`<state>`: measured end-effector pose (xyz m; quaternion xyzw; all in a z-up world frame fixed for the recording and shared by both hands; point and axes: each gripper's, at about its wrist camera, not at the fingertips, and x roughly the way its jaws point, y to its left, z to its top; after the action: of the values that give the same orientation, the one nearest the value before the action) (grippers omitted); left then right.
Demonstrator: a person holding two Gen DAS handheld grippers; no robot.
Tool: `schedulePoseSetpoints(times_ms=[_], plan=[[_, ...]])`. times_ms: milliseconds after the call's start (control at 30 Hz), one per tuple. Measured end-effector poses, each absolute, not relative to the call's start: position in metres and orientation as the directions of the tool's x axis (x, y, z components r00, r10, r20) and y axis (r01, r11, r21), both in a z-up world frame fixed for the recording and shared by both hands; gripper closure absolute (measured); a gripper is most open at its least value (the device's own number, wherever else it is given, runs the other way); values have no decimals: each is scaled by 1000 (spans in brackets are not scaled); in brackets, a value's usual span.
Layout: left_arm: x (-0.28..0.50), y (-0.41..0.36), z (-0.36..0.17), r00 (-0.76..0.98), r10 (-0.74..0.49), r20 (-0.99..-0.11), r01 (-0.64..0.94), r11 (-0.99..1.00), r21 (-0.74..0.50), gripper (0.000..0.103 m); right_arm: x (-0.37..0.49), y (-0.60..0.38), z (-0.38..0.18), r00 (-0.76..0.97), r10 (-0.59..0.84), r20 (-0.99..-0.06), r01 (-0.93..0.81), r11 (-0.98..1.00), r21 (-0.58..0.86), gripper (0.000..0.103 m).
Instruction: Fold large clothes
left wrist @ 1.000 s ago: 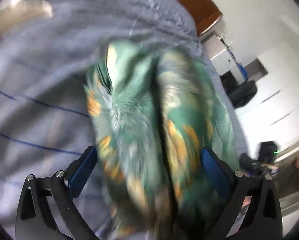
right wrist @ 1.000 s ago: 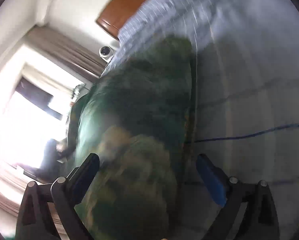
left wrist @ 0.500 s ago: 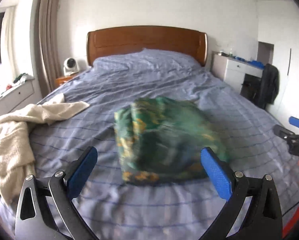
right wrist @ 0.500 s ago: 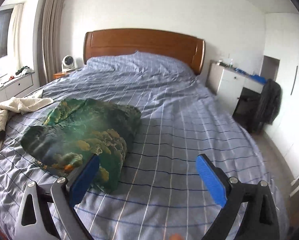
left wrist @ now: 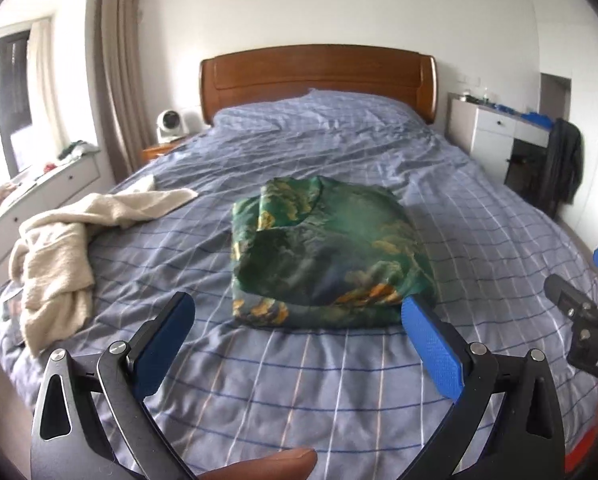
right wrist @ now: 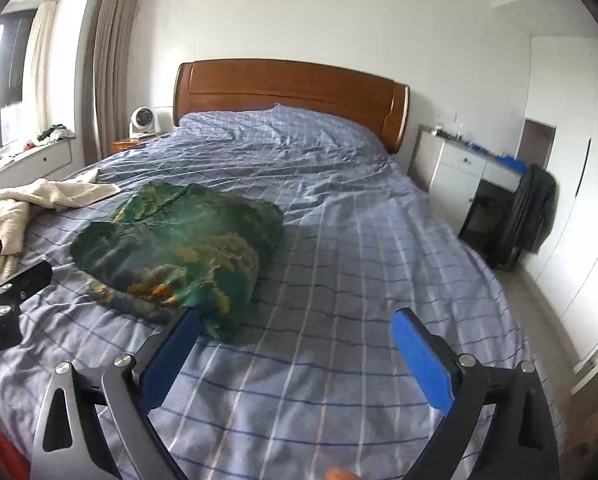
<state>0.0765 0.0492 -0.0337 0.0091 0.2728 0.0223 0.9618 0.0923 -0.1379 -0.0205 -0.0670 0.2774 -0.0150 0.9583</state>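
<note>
Folded green garment (left wrist: 327,252) on bed (left wrist: 339,364).
Left gripper (left wrist: 299,316) and right gripper (right wrist: 295,328) both spread wide, grasping nothing, near the bundle.

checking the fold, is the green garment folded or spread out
Folded: the green garment lies as a compact layered bundle on the bed, with stacked edges showing.

White walls, wooden headboard (left wrist: 319,70), brown curtain (left wrist: 117,80) beside what seems a bright window (left wrist: 3,92).

The left tool (left wrist: 299,344) is held level with its blue fingers (left wrist: 165,344) spread wide, gripping nothing. The right tool (right wrist: 295,354) sits just beside it, likewise spread wide and empty. A fingertip (left wrist: 283,462) shows beneath the left one.
</note>
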Motion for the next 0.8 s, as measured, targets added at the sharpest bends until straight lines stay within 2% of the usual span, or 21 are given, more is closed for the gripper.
schedulePoseSetpoints(times_ms=[167, 367, 700, 800], plan=[[70, 51, -32, 842, 15, -539, -20, 1000, -2, 0, 87, -132, -27, 828, -65, -557, -17, 990, -141, 4], [67, 47, -33, 839, 55, -542, -42, 998, 36, 0, 78, -135, -23, 827, -60, -559, -10, 993, -121, 4], [67, 50, -39, 824, 76, -562, -69, 997, 34, 0, 75, -150, -29, 811, 85, -579, -70, 996, 48, 4], [68, 50, -41, 821, 73, -566, -66, 997, 34, 0, 74, -147, -34, 800, 105, -591, -98, 994, 45, 4]])
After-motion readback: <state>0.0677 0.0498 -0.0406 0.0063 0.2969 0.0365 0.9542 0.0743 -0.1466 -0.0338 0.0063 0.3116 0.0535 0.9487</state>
